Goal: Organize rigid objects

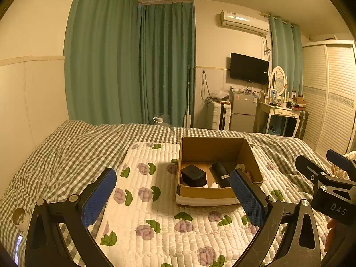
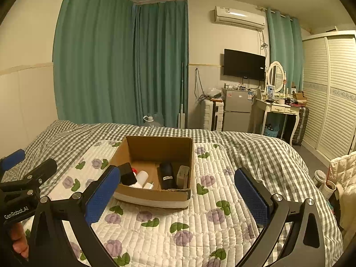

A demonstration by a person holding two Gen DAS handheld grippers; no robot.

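Note:
An open cardboard box (image 1: 213, 146) (image 2: 155, 148) stands on a white floral quilt on the bed. It holds a black cube-like box (image 1: 193, 175) (image 2: 127, 173), a black cylinder (image 1: 221, 173) (image 2: 167, 175), a white bottle (image 2: 142, 176) and a small grey container (image 2: 183, 175). My left gripper (image 1: 172, 197) is open and empty, hovering above the quilt before the box. My right gripper (image 2: 176, 197) is open and empty, just right of the left one, also short of the box.
The floral quilt (image 1: 155, 211) lies over a grey checked bedspread (image 1: 66, 146). A small round cup (image 1: 20, 219) rests at the bed's left edge. Past the bed stand a suitcase (image 1: 217, 115), small fridge (image 1: 243, 111), dressing table (image 1: 280, 111) and wardrobe (image 1: 329, 93).

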